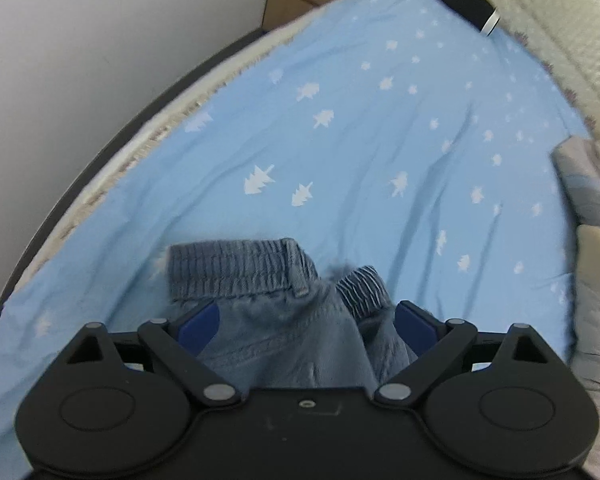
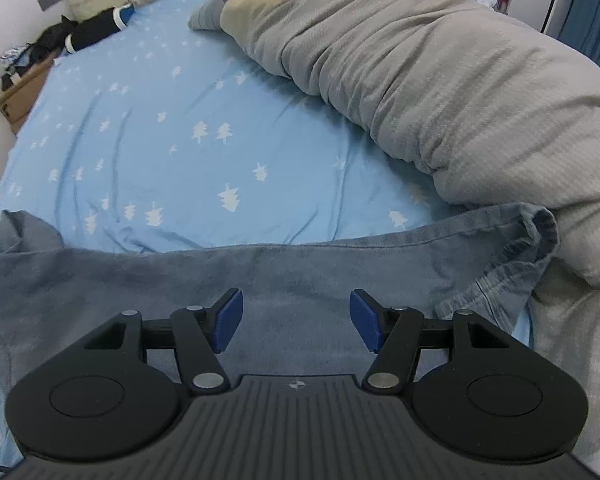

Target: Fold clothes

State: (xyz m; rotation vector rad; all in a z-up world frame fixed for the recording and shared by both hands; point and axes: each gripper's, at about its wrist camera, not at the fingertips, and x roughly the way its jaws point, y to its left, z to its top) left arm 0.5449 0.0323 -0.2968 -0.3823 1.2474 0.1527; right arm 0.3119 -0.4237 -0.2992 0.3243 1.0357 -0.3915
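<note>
Duvet [image 2: 440,92] crowds trousers [image 2: 300,280] beneath right claw [image 2: 296,320], its blue pads apart.

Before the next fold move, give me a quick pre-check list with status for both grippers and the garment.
1. Left gripper around the blue denim trousers at the ribbed elastic waistband: ok, fabric sits between the blue pads.
2. Left jaws actually pinching the fabric: cannot tell.
3. Right gripper open above the trouser leg: ok, nothing held.
4. Light blue tree-print bedsheet free ahead for laying out: ok.
5. Trouser hem clear of the grey quilted duvet: not ok, touching it.
</note>
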